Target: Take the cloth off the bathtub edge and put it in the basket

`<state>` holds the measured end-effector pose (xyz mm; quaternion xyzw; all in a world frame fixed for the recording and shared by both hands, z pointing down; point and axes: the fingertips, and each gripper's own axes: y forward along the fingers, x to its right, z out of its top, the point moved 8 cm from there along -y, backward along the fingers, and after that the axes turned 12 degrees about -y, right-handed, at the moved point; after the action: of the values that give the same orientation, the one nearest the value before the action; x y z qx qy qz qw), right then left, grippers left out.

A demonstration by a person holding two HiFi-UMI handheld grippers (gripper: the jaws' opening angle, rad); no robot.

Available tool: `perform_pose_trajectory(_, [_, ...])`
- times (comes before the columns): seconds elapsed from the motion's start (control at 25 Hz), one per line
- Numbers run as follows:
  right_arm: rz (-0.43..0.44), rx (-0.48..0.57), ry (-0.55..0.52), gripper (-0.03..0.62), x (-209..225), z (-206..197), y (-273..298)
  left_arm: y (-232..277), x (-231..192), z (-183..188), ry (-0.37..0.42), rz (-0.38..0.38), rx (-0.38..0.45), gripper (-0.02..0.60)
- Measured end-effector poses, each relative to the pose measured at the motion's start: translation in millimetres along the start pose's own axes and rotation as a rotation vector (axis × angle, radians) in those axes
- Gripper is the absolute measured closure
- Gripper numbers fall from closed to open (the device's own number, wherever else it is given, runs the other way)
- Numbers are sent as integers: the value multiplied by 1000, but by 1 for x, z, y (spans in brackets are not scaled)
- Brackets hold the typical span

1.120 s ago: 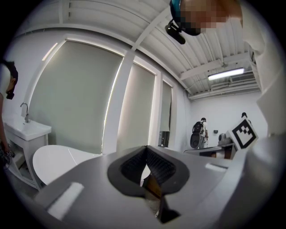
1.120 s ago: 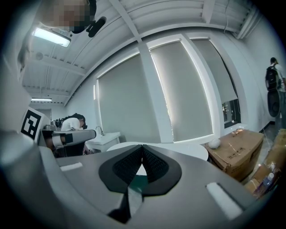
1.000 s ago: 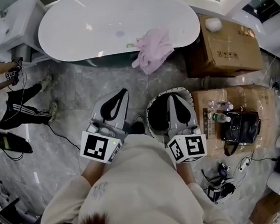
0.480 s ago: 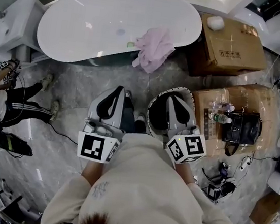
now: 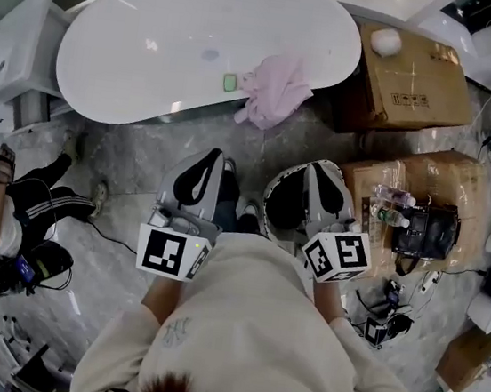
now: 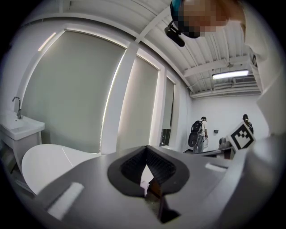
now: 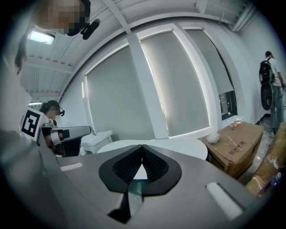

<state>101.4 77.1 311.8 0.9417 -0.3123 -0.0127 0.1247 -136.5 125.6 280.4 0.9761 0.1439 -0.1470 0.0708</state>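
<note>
Nearest the camera, the left claw [image 5: 215, 158] and right claw [image 5: 314, 171] are held side by side in front of the wearer's cream-sleeved arms, both pointing toward the bathtub [image 5: 157, 53]. Left claw: jaws together at the tips, nothing gripped; its own view shows only a small diamond gap behind the closed tips. Right claw: the same, jaws closed and empty. In the head view the right claw sits above a round, white-rimmed basket [image 5: 268, 204] with a dark interior, standing on the grey marble floor [image 5: 134, 154] just left of a cardboard box [image 5: 445, 177] that carries bottles and a black device. The left claw is over bare floor. A second person [image 5: 19, 215] crouches at the left edge of the floor. Further out, the pink cloth [image 5: 276, 87] is draped over the near edge of the white bathtub, part lying on the rim and part hanging down the outer side, well apart from both claws. A small green item [image 5: 230, 82] rests on the rim just left of the cloth. A second cardboard box [image 5: 418, 79] stands at the right end of the bathtub.
</note>
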Motion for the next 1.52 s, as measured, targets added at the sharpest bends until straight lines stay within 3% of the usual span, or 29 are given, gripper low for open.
perform_pose_trajectory(0.44, [-125, -5, 10, 594, -5, 27, 79, 55, -86, 28, -27, -80, -48, 532])
perform_pose_trajectory(0.68, [-135, -6, 24, 594, -19, 30, 103, 70, -116, 32, -38, -108, -71, 532])
perform_pose_trajectory(1.2, [-125, -50, 24, 594, -27, 37, 128, 92, -135, 37, -60, -143, -100, 532])
perform_pose_trajectory(1.52, [-64, -44, 19, 594, -5, 45, 150, 116, -132, 40, -52, -99, -88, 532])
